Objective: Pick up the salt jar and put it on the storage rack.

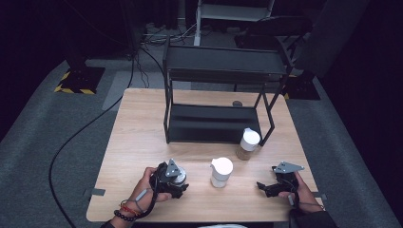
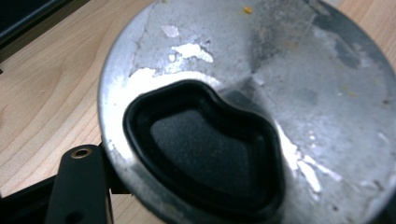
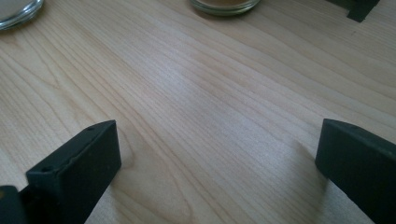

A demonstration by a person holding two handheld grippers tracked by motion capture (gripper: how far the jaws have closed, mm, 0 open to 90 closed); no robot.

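Two sets of tongs sit low over our pale wooden counter (image 1: 142,137), one in each hand. We take the black metal two-tier rack (image 1: 216,90) at the far middle of the counter as our landmark. Well in front of its left corner, near the counter's front edge, our left tongs (image 1: 178,183) are clamped on a round, scuffed silver metal lid with a black recessed insert (image 2: 243,116); in the left gripper view that lid sits right up against the camera, one black jaw pressed to its lower left rim. We cannot make out from the high view what lies under the lid.

Well in front of the rack's right leg, our right tongs (image 1: 266,187) rest in the right hand (image 1: 299,187), jaws spread wide with bare wood between them in the right gripper view.

Just in front of the rack's right front leg stands a small glass jar of brown powder with a white cap (image 1: 248,144). Nearer to us, in front of the rack's middle and between both tongs, stands a white-lidded jar with a pouring spout (image 1: 221,172), apart from either set. A small grey disc (image 1: 237,103) lies on the counter behind the rack's lower shelf.
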